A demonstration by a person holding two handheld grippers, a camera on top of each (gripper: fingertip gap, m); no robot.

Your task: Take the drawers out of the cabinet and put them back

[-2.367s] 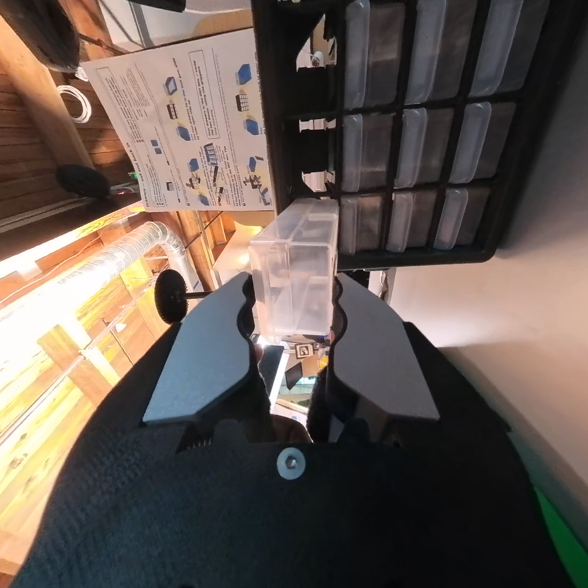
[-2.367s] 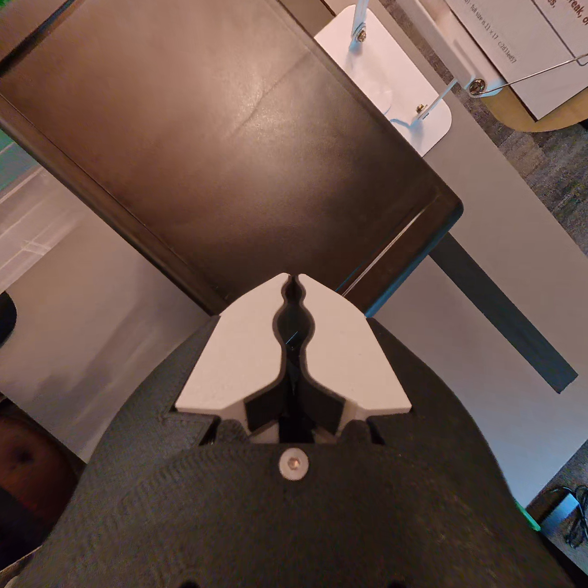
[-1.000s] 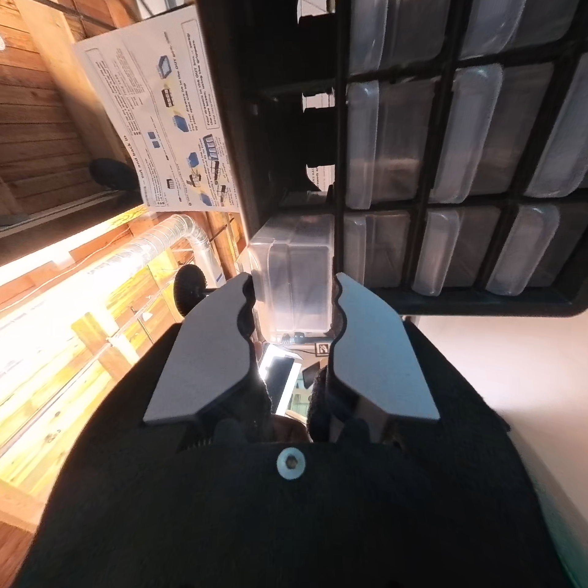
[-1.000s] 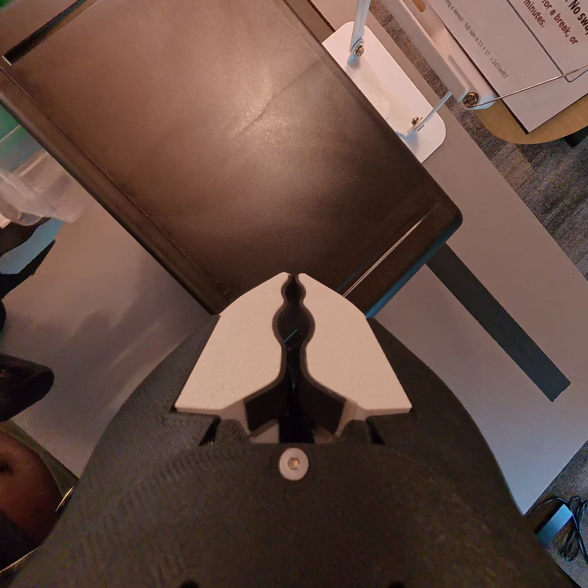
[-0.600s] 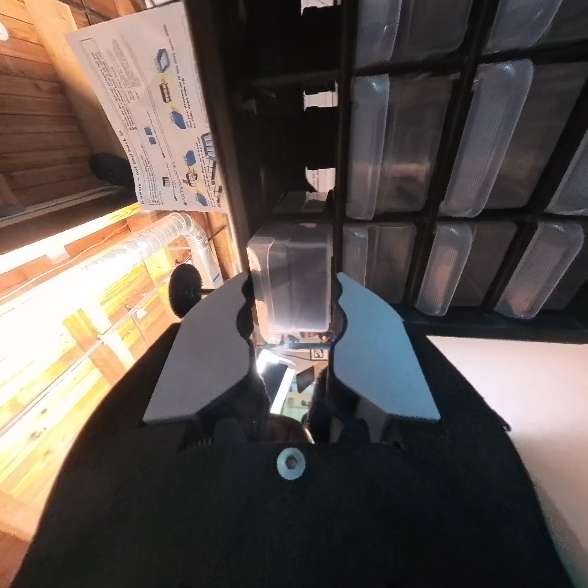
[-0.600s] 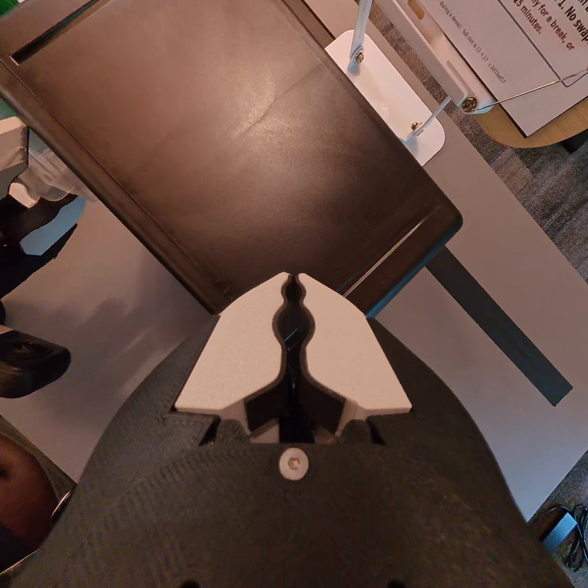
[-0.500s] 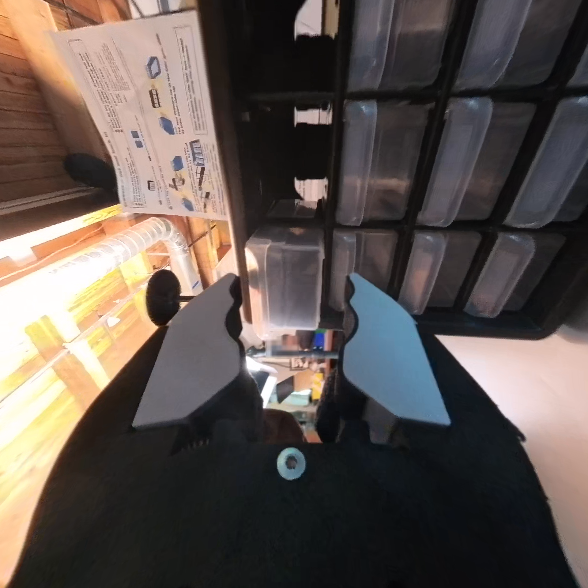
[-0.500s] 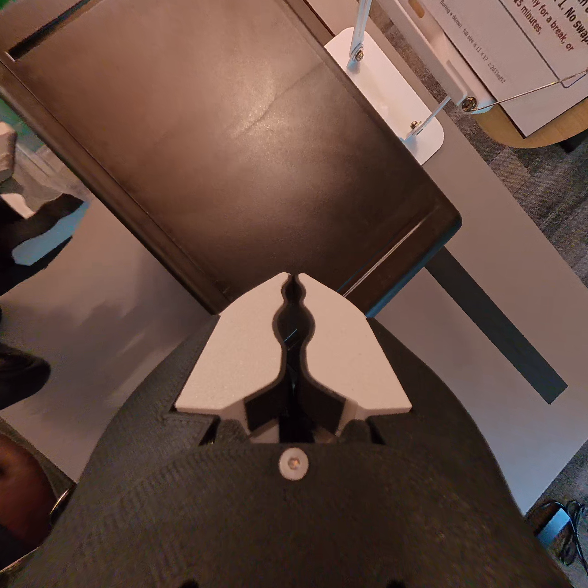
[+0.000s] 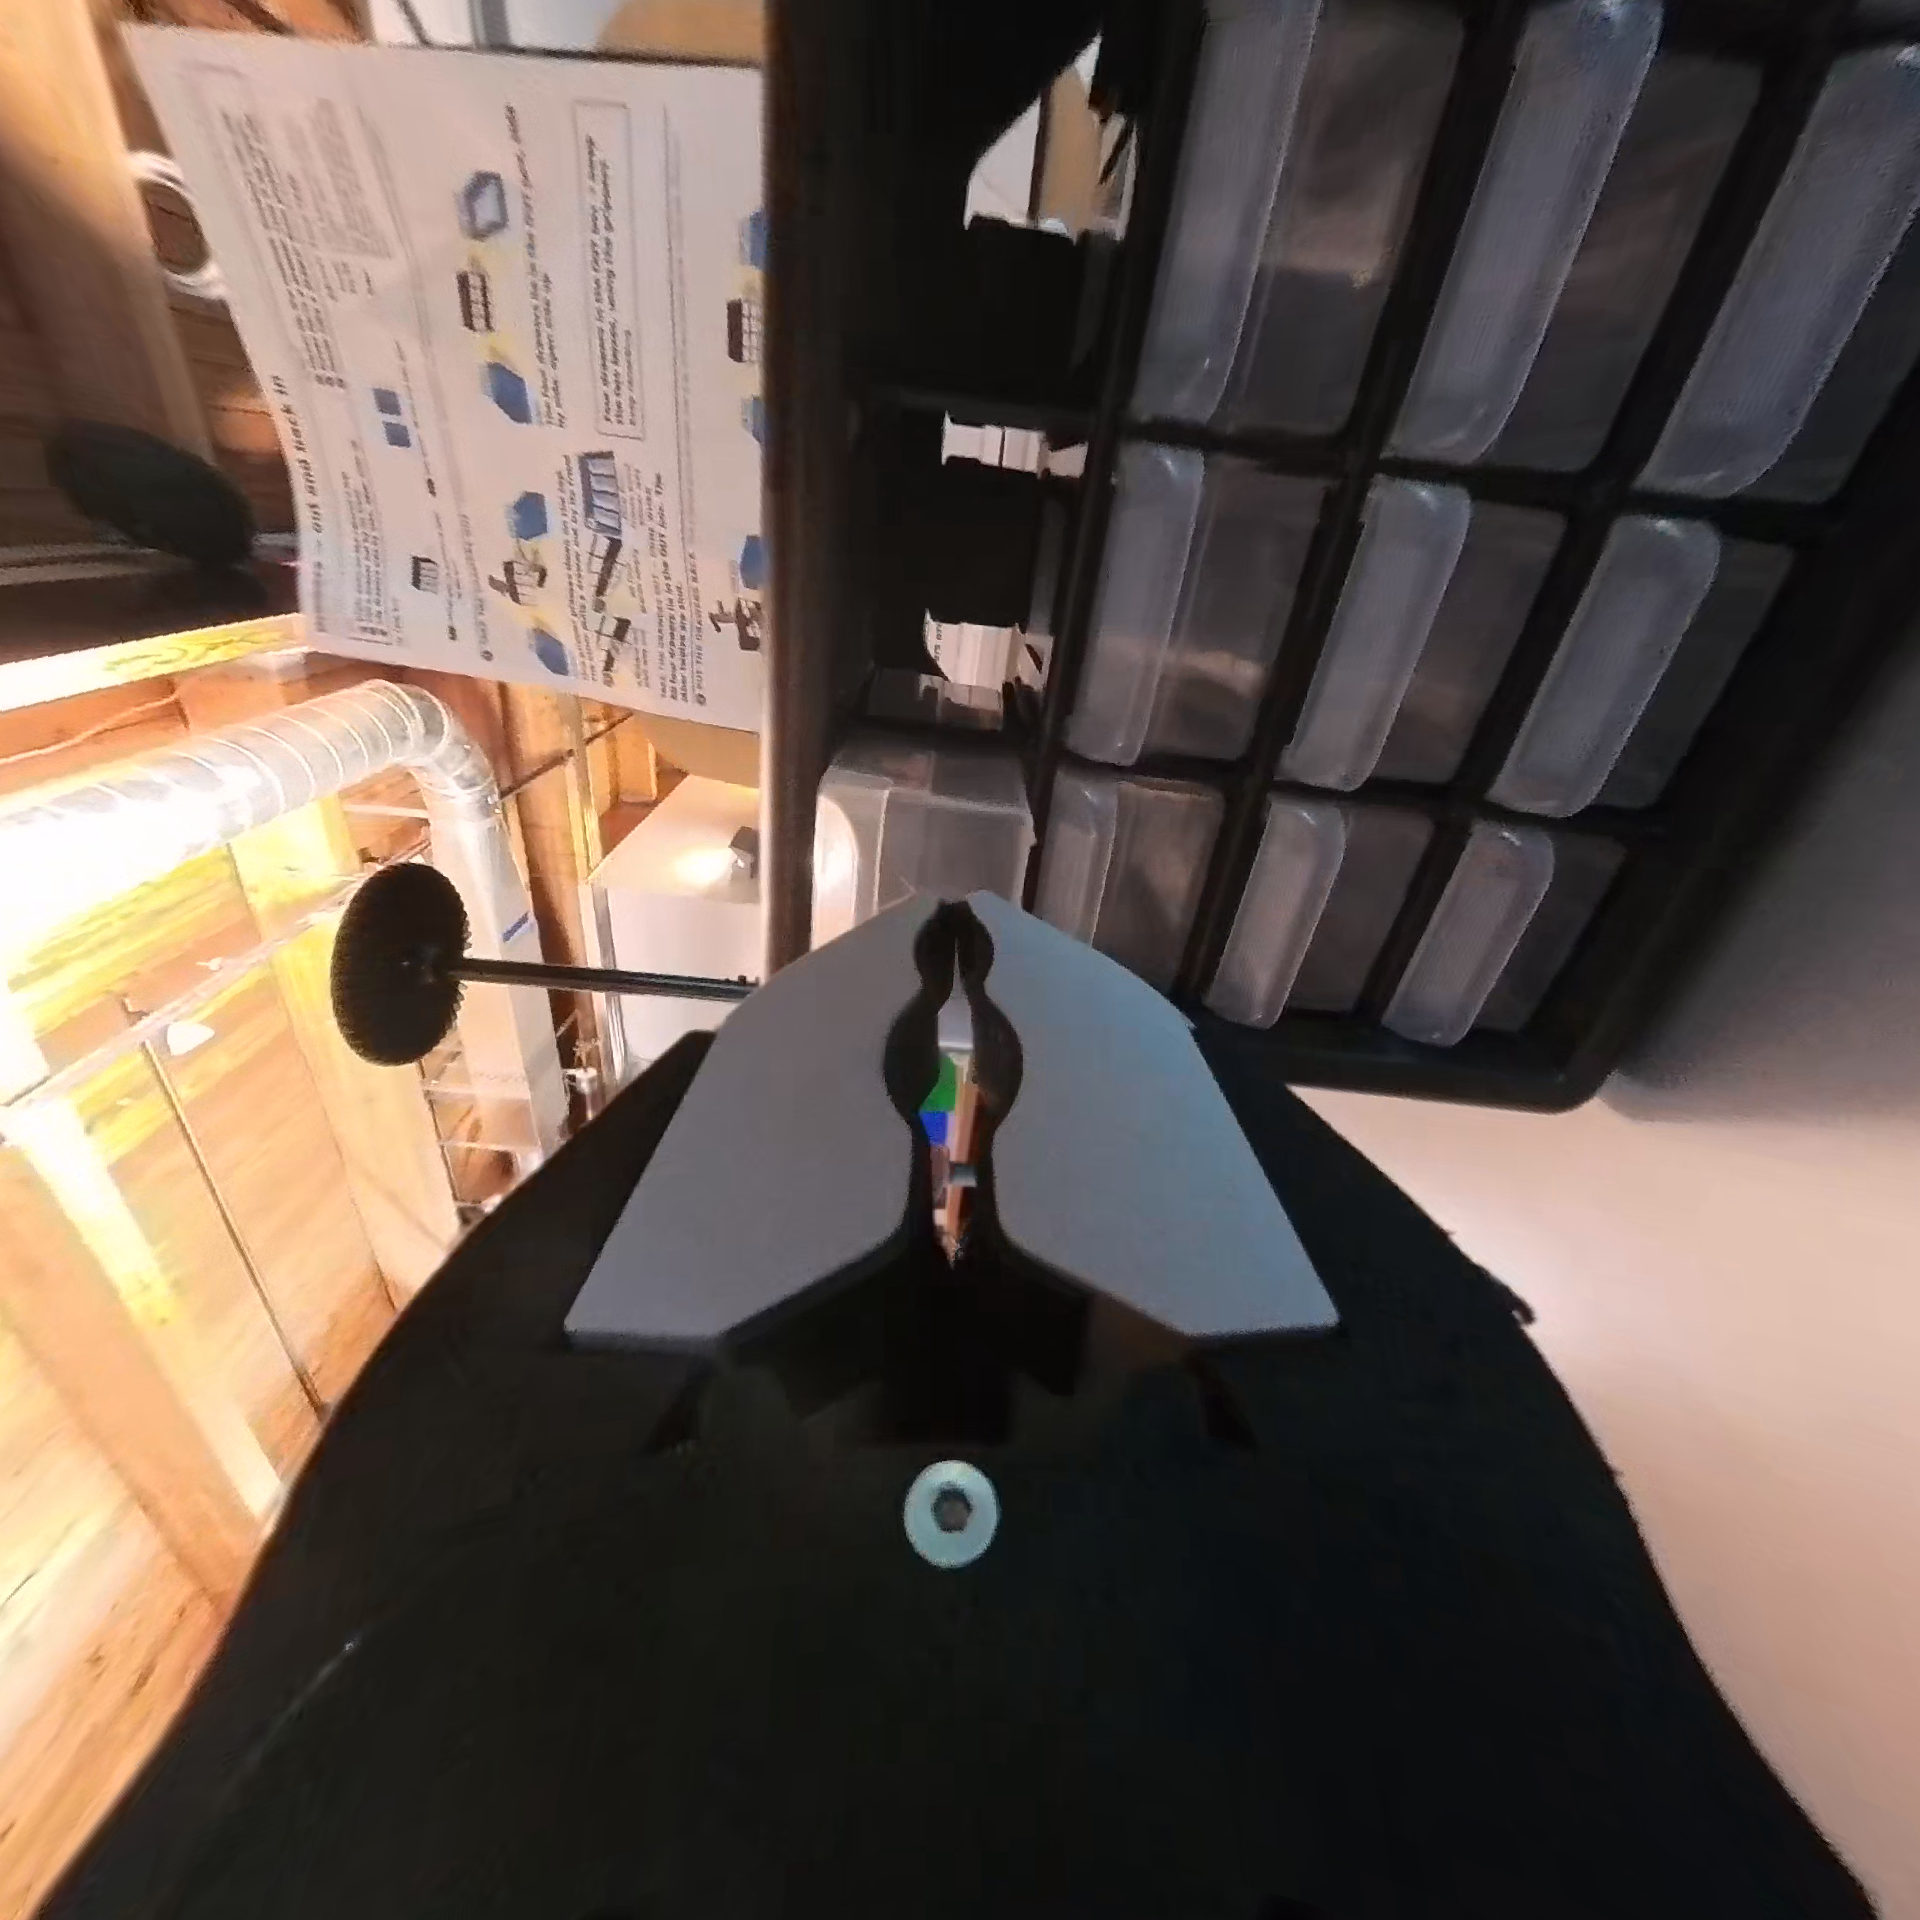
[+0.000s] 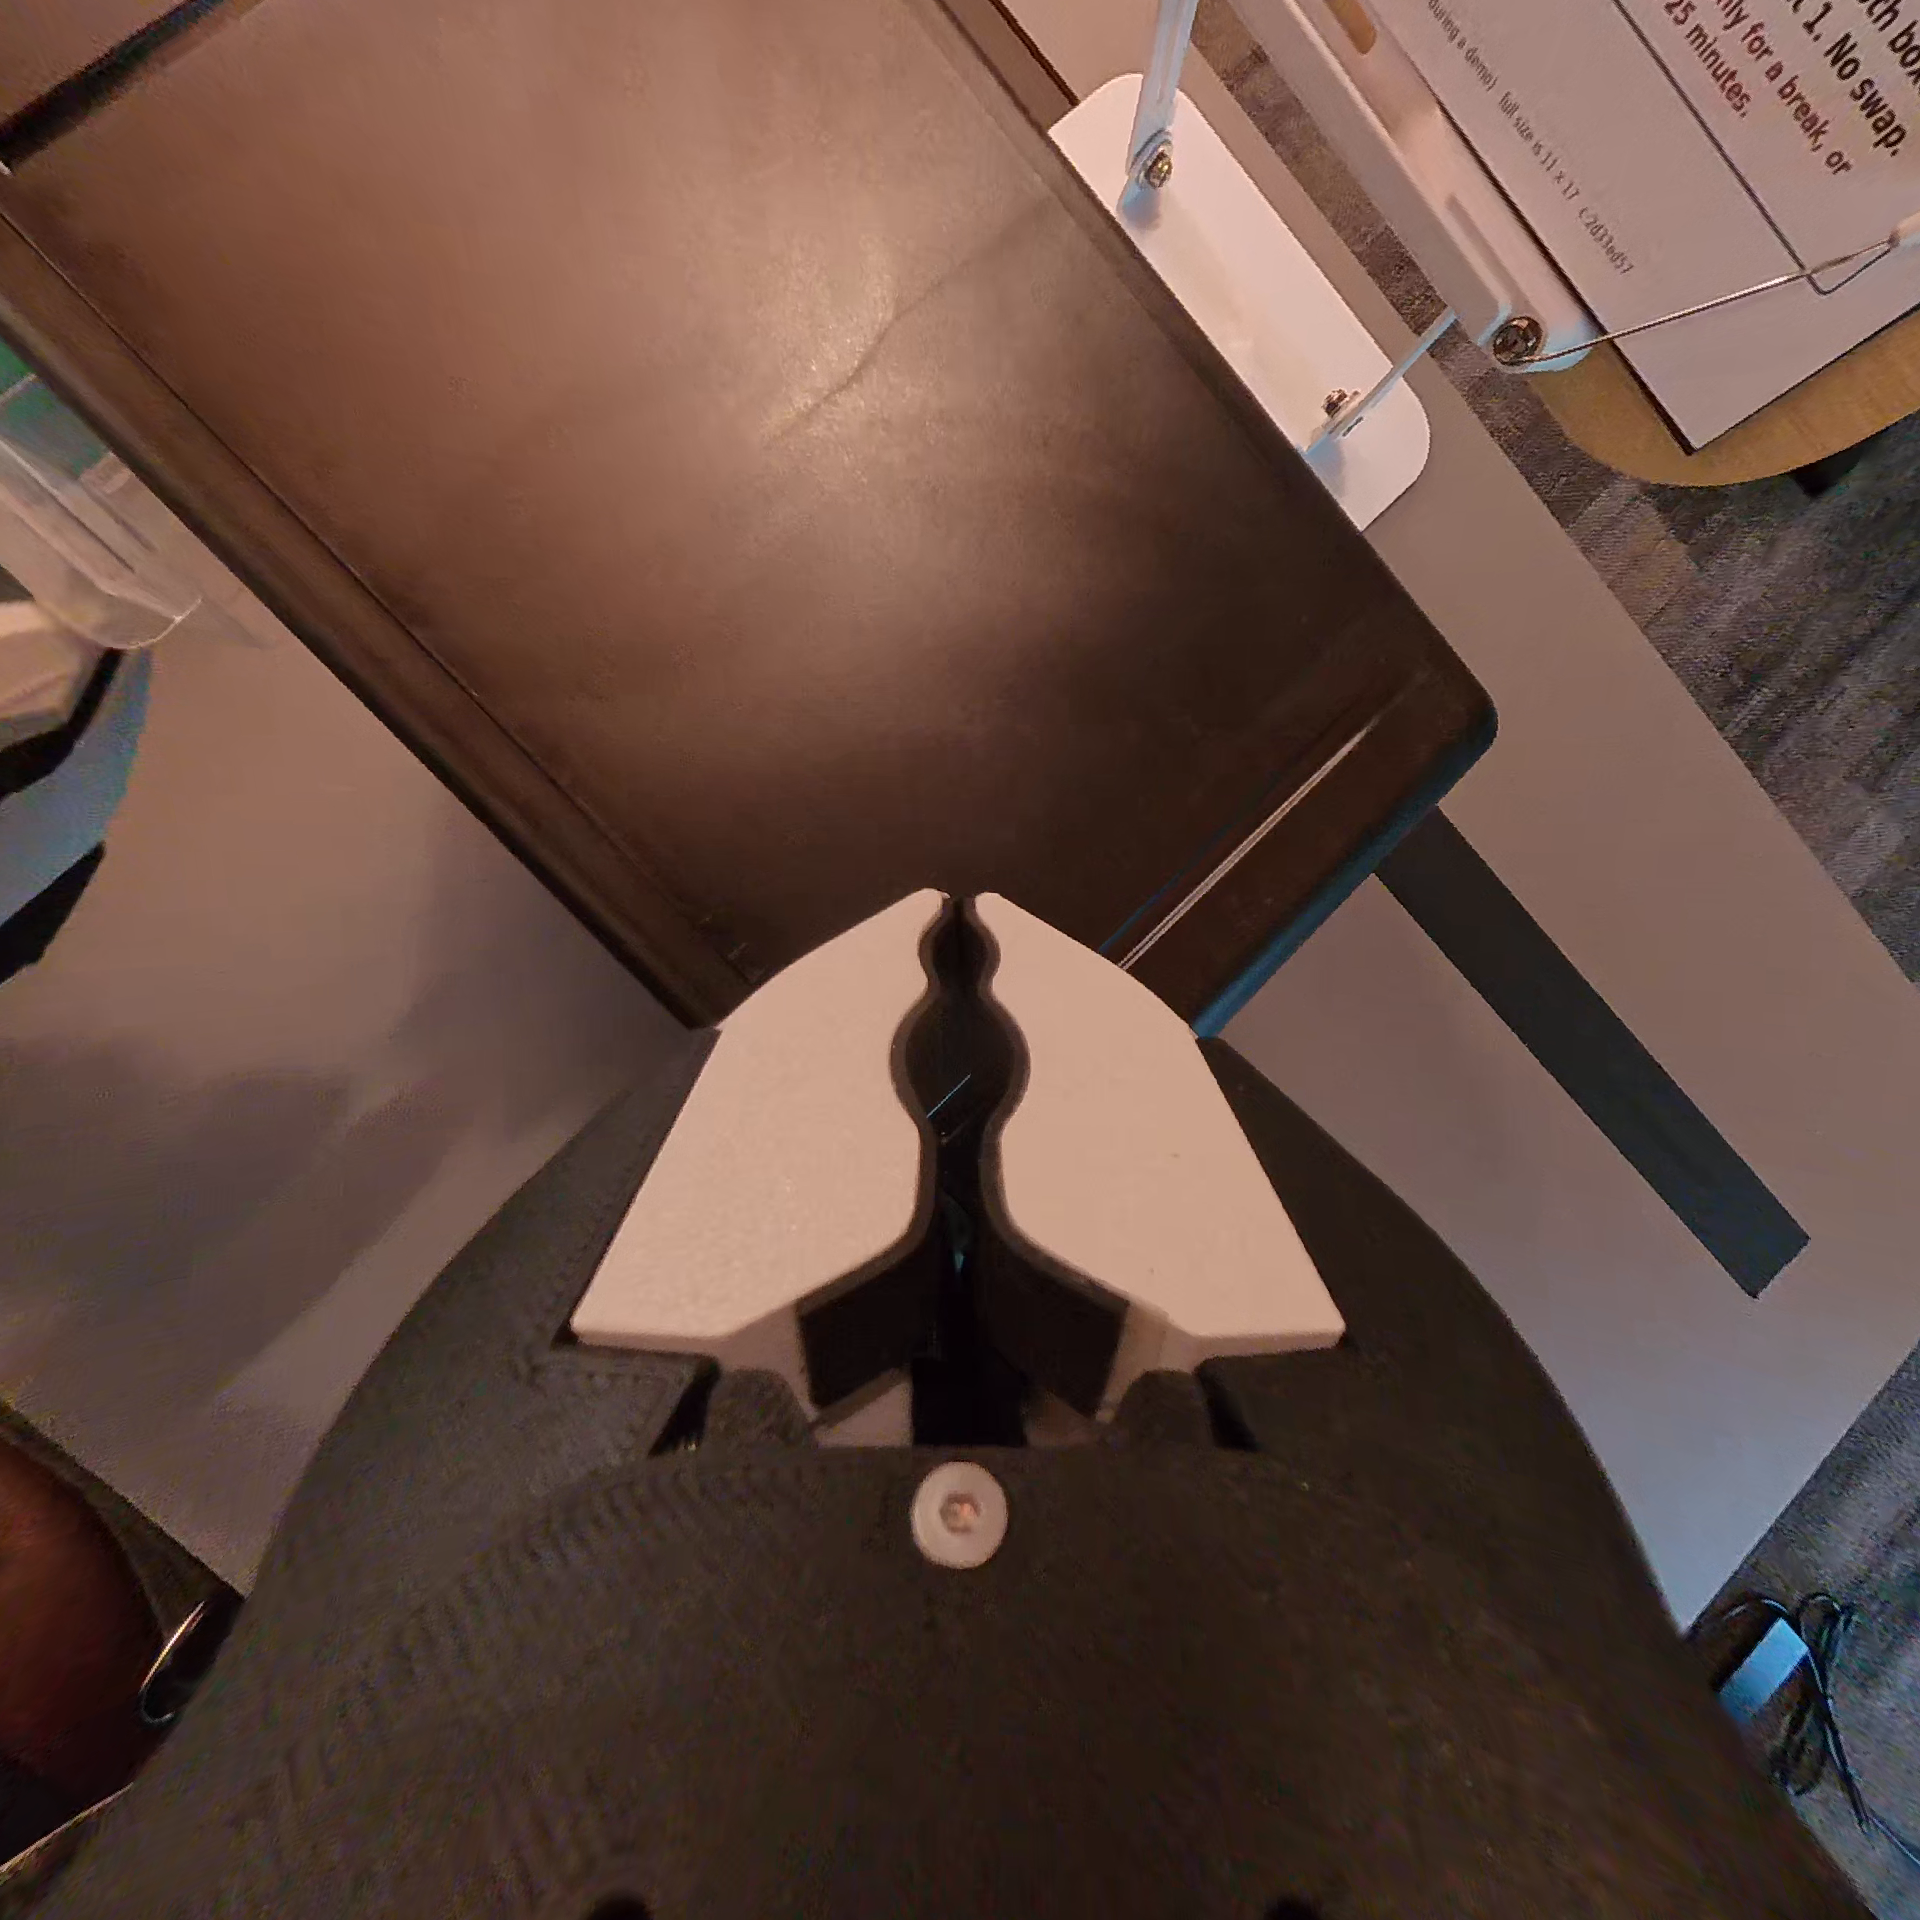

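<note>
The black cabinet (image 9: pixel 1299 436) fills the upper right of the left wrist view, which is rolled on its side. It holds several clear drawers. One clear drawer (image 9: pixel 925 821) sticks partly out of the corner slot in the outer column, and two slots (image 9: pixel 987 551) in that column are empty. My left gripper (image 9: pixel 951 909) is shut and empty, its tips just in front of that drawer. My right gripper (image 10: pixel 961 904) is shut and empty, with its tips over the near corner of the cabinet's dark top panel (image 10: pixel 779 416). The drawer's end (image 10: pixel 83 561) shows at the left edge of the right wrist view.
A printed instruction sheet (image 9: pixel 499 364) stands behind the cabinet. A black round knob on a rod (image 9: pixel 400 977) is to the left of my left gripper. On the grey table (image 10: pixel 1558 1403) are a white stand base (image 10: pixel 1247 291), a dark strip (image 10: pixel 1590 1049) and a sign board (image 10: pixel 1714 156).
My left gripper pushed the drawer into the corner slot, opened and let it go, then shut empty and drew back a little. My right gripper has stayed shut in place.
</note>
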